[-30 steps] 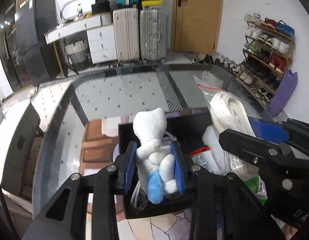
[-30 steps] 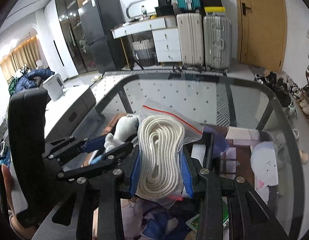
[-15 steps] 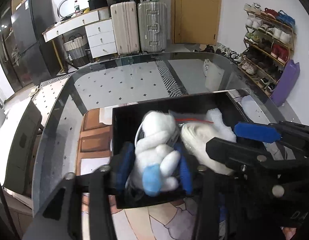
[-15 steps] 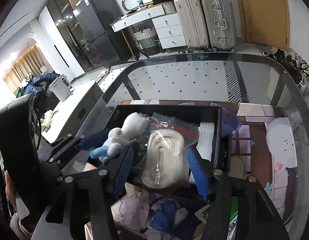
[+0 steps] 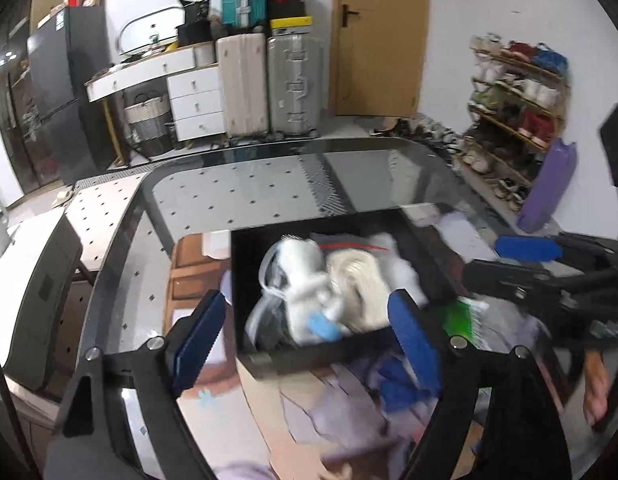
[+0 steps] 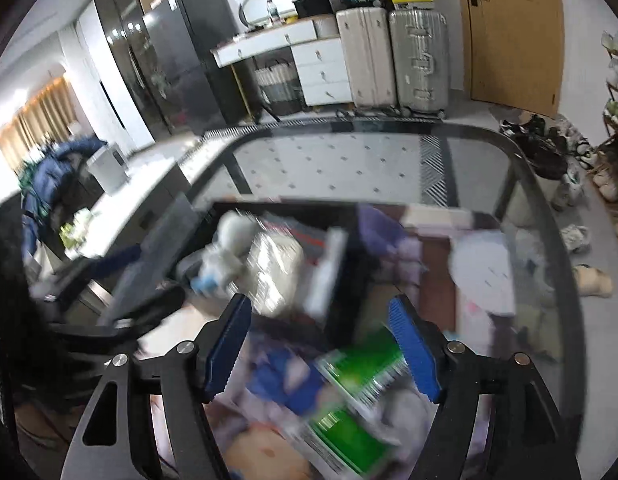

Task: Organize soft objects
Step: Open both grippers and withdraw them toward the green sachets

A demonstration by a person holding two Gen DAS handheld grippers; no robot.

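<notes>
Left gripper [image 5: 305, 330]: you are spreading its jaws; the blue pads are standing wide on either side of the black bin's near edge, pinching nothing.
Right gripper [image 6: 321, 348]: you are spreading these jaws too; nothing is caught between the pads, and only the clutter on the table is showing through the gap.
Black bin [image 5: 425, 256]: it is sitting on the glass table [image 5: 269, 192], open at the top.
White plush toy [image 5: 305, 276]: it is lying inside the bin on the left, its blue part toward you.
Bagged white rope [image 5: 361, 280]: it is lying in the bin, touching the toy's right side; a red strip is crossing the bag's top.
Green packet [image 6: 361, 364]: it is lying on the table just outside the bin.
Writing: motion blur is smearing every label, so you are reading nothing here.
</notes>
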